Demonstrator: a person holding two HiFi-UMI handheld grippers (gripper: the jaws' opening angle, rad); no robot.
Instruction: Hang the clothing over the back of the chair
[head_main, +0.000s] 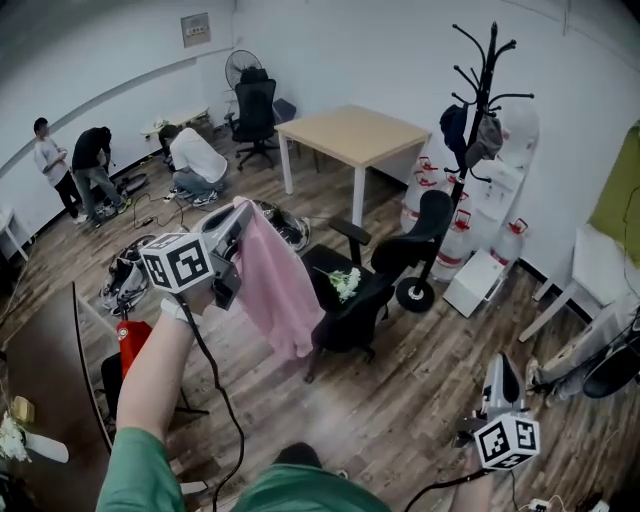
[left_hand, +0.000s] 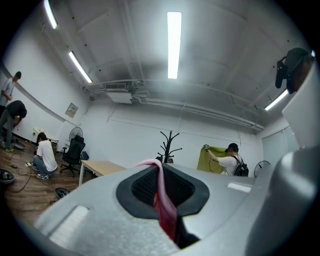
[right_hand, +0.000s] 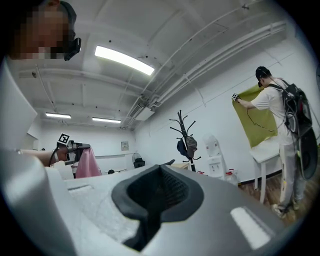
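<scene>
While the pink garment (head_main: 277, 285) hangs in the air: the job is not finished. Nothing is draped on the chair (head_main: 365, 290) yet. I'd call it roughly half done, with the cloth lifted and brought close but not laid over.
Left gripper (head_main: 238, 215): held high on the left, its fingers pressed together and pinching a fold at the garment's top edge. The rest of the cloth drops loose below.
Right gripper (head_main: 503, 365): low at the near right, fingers pressed together with nothing between them, well apart from the cloth.
Chair position: a black office chair in the middle of the floor, just right of the hanging cloth. Its backrest (head_main: 425, 225) is on the far right side and has nothing over it.
Garment against chair: the lower hem overlaps the seat's left edge as I look at it. I cannot tell whether they touch.
Left to do: my guess is the cloth has to travel across the seat, settle over the top of the backrest and then be let go.
Chair seat: a white bunch (head_main: 345, 283) lies on it, possibly flowers.
Water jugs (head_main: 455, 235): large ones stacked by the right wall behind the coat rack (head_main: 480, 110). I can't tell whether they are full.
Worktop (head_main: 350, 135): a tan table beyond the chair, playing no part here.
</scene>
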